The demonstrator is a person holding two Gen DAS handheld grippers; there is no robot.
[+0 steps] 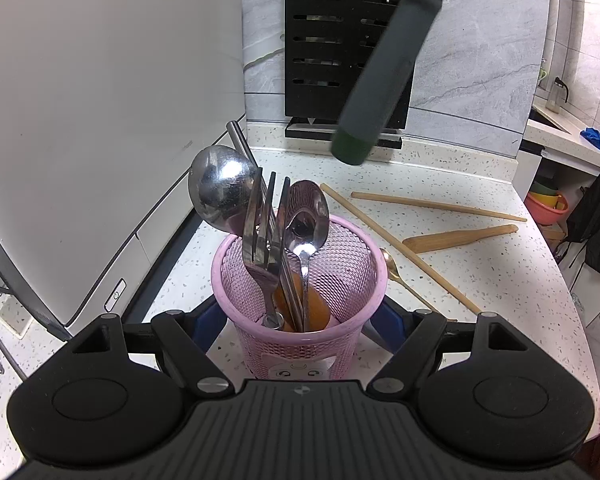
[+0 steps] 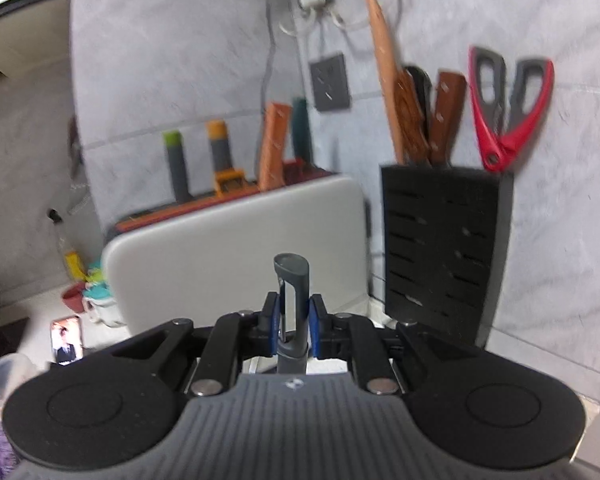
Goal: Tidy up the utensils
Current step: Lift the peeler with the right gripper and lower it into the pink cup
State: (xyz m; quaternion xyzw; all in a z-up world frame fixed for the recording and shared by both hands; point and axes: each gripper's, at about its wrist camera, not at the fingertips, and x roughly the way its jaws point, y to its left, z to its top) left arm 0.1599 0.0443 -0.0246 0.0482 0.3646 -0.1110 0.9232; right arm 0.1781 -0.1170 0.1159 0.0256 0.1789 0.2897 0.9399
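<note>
My left gripper (image 1: 298,320) is closed around a pink mesh utensil holder (image 1: 300,280) standing on the speckled counter. The holder has a steel ladle (image 1: 220,188), forks (image 1: 262,232) and spoons (image 1: 306,216) in it. My right gripper (image 2: 293,322) is shut on a dark grey utensil (image 2: 292,292) by its handle end. In the left wrist view that utensil's long grey handle with a green tip (image 1: 384,76) hangs high above the counter, behind and to the right of the holder.
Wooden chopsticks (image 1: 436,202), a wooden spatula (image 1: 460,236) and a gold spoon (image 1: 396,270) lie on the counter right of the holder. A white appliance (image 1: 100,120) stands at left. A black knife block (image 2: 440,252) with knives and red scissors (image 2: 508,112) stands against the wall.
</note>
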